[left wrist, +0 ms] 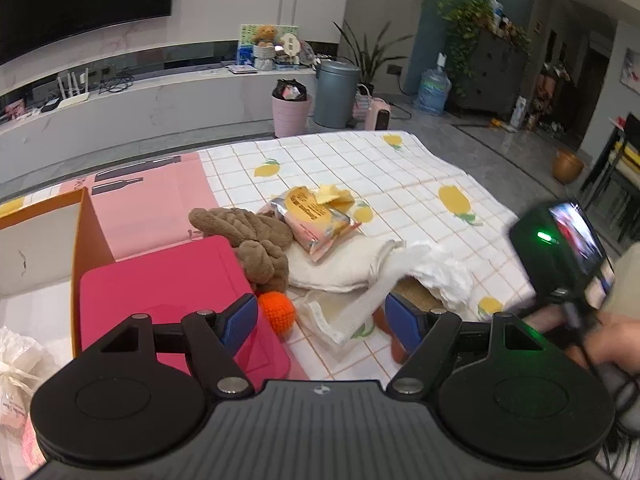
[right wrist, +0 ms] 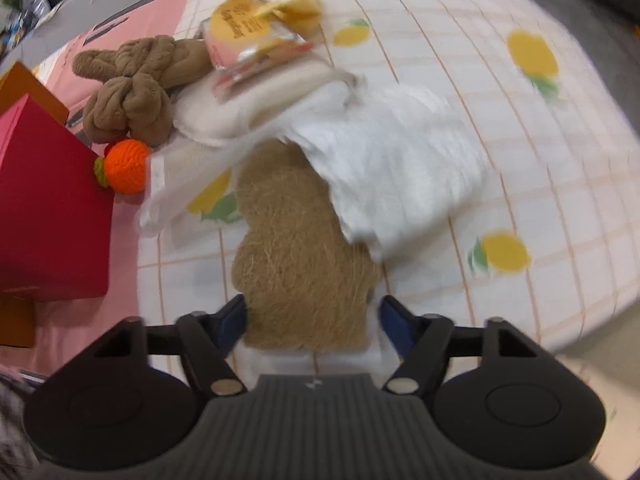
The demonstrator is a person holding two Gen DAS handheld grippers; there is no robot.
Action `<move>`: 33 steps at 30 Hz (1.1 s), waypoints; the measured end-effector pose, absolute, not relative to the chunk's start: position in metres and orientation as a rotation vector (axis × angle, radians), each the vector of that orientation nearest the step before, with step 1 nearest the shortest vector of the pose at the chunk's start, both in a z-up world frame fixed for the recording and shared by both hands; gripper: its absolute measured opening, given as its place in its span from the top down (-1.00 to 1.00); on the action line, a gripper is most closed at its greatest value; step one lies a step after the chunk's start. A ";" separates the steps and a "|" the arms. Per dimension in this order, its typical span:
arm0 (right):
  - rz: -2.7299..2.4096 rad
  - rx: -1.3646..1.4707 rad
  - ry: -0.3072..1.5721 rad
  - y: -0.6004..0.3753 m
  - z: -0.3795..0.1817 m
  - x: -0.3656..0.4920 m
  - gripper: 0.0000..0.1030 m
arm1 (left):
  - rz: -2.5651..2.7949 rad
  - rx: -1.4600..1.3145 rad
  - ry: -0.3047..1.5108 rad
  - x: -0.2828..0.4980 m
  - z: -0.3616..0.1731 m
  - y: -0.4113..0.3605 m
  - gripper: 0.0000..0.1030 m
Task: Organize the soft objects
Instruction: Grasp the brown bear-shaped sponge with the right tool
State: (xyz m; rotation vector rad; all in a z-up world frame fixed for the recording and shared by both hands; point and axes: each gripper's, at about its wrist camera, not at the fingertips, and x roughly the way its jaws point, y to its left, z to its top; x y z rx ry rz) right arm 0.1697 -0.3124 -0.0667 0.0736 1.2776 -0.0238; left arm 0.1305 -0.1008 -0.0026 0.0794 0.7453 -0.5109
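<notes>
- Left wrist view: the left gripper (left wrist: 320,316) hovers with fingers spread and empty. Only a white pouch (left wrist: 18,364) lies in the orange box (left wrist: 78,240); the brown knotted plush (left wrist: 256,246), orange ball (left wrist: 277,313) and snack packet (left wrist: 316,220) remain heaped on the tabletop (left wrist: 400,176).
- Right wrist view: the right gripper (right wrist: 312,322) has fingers spread around the tan fibre pad (right wrist: 296,256), not visibly pinching; white cloth (right wrist: 392,176) overlaps it. Most sorting seems left.

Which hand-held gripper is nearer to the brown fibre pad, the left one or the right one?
Right. The right hand-held gripper has its jaws on both sides of the brown fibre pad. The left hand-held gripper hovers apart, nearer the orange ball.
</notes>
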 end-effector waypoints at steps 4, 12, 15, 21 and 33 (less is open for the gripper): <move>0.032 -0.019 1.277 -0.300 -0.071 0.175 -0.47 | -0.527 0.151 0.739 0.125 -0.009 -0.111 -0.66; 0.033 0.063 1.315 -0.330 -0.070 0.170 -0.36 | -0.645 0.454 0.739 0.123 -0.013 -0.148 -0.68; 0.006 0.001 1.317 -0.332 -0.071 0.167 -0.36 | -0.677 0.571 0.733 0.127 -0.021 -0.163 -0.69; 0.019 0.015 1.319 -0.337 -0.070 0.163 -0.36 | -0.699 0.972 0.724 0.130 -0.056 -0.198 -0.69; -0.002 0.001 1.319 -0.336 -0.075 0.167 -0.37 | -0.759 1.061 0.775 0.148 -0.100 -0.237 -0.43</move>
